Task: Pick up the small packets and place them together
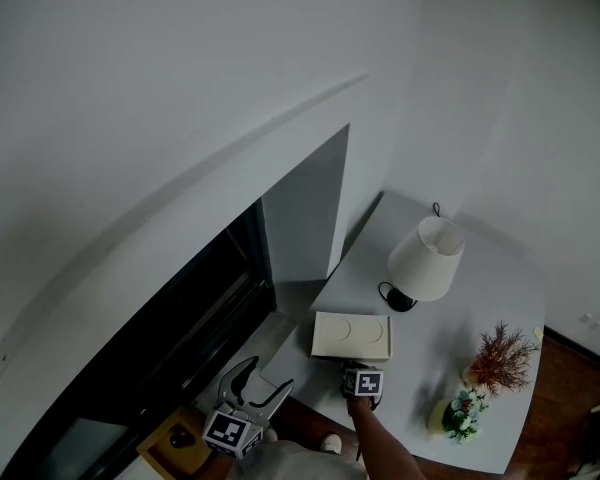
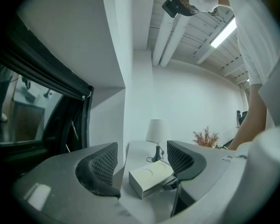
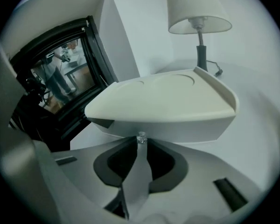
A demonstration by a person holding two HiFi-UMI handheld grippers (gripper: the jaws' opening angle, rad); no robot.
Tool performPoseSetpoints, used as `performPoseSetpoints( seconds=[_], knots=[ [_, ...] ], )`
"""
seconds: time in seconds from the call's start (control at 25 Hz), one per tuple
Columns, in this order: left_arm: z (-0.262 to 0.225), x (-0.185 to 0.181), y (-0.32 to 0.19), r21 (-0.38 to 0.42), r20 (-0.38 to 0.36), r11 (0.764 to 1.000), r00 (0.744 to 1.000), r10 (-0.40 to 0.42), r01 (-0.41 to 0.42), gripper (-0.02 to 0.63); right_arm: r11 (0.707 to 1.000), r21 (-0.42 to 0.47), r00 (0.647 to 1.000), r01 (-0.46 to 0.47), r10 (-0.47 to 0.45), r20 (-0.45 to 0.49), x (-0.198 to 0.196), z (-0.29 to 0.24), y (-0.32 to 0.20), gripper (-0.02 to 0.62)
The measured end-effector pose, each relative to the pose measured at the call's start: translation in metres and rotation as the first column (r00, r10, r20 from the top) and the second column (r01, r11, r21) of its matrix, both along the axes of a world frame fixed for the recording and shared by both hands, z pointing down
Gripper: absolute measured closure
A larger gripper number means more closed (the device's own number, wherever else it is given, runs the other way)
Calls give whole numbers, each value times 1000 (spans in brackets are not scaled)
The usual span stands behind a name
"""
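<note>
Our right tongs (image 3: 141, 146) are pinched together on a thin, pale small packet (image 3: 138, 174). It stands edge-on between the pads, its crinkled tip poking out just in front of the near side of the flat white box (image 3: 168, 101) that lies on the surface (image 1: 480, 288). Our left tongs (image 2: 142, 148) have their jaws well apart with nothing between them, held to the left of the right tongs and aimed toward the box and the lamp (image 2: 157, 130) behind it.
</note>
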State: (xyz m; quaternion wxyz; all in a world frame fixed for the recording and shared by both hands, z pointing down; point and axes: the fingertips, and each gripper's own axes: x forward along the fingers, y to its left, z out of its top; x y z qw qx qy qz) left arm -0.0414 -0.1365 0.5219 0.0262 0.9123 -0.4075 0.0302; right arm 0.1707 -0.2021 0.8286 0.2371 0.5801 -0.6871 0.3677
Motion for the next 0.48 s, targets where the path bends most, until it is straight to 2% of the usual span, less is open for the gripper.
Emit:
performPoseSetpoints(
  seconds=[0.16, 0.48],
  knots=[
    [4, 5, -1, -16, -9, 1000, 1000, 19, -19, 290, 999, -37, 999, 26, -25, 38, -9, 0, 19, 535],
    [9, 18, -6, -26, -34, 997, 997, 66, -66, 290, 993, -87, 995, 80, -73, 73, -27, 5, 93, 534]
  ],
)
